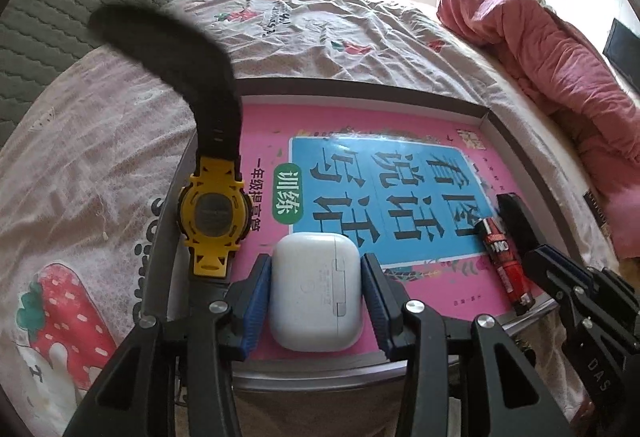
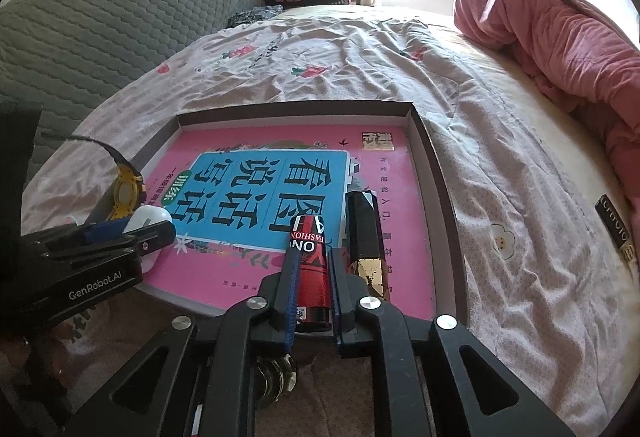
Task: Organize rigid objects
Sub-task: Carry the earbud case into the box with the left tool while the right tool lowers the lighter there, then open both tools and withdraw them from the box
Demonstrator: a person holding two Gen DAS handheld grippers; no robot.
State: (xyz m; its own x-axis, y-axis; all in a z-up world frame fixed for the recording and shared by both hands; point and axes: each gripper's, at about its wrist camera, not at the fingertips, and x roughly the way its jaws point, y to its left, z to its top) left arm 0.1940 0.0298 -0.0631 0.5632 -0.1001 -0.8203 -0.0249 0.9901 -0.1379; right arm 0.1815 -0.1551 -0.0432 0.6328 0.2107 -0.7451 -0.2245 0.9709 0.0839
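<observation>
From the left wrist, four loose things sit in one shallow box (image 1: 508, 133) on the bed (image 1: 320, 33): one white earbud case (image 1: 316, 301), one yellow watch (image 1: 214, 213), one red tube (image 1: 506, 261) and one black stick (image 1: 520, 213). All of them lie on a single pink book (image 1: 420, 141) with a blue title panel that fills the box floor. The left gripper (image 1: 316, 311) has its blue-padded jaws pressed to both sides of the earbud case, which is smooth, rounded and glossy, lying on the near part of the book with its hinge side up. The watch lies back-up just left of the case, its black strap curving up and out over the box edge. The right gripper (image 1: 568, 277) shows at the right, beside the red tube. From the right wrist, the same count holds. The right gripper (image 2: 314, 277) straddles the red tube (image 2: 314, 269), printed with white letters on a black band; the jaws stand close along its sides, and whether the pads press it I cannot tell. The black stick (image 2: 362, 233), faceted with a gold end, lies just right of it, parallel. The watch (image 2: 126, 193) and earbud case (image 2: 148, 221) lie far left behind the left gripper (image 2: 132, 233).
</observation>
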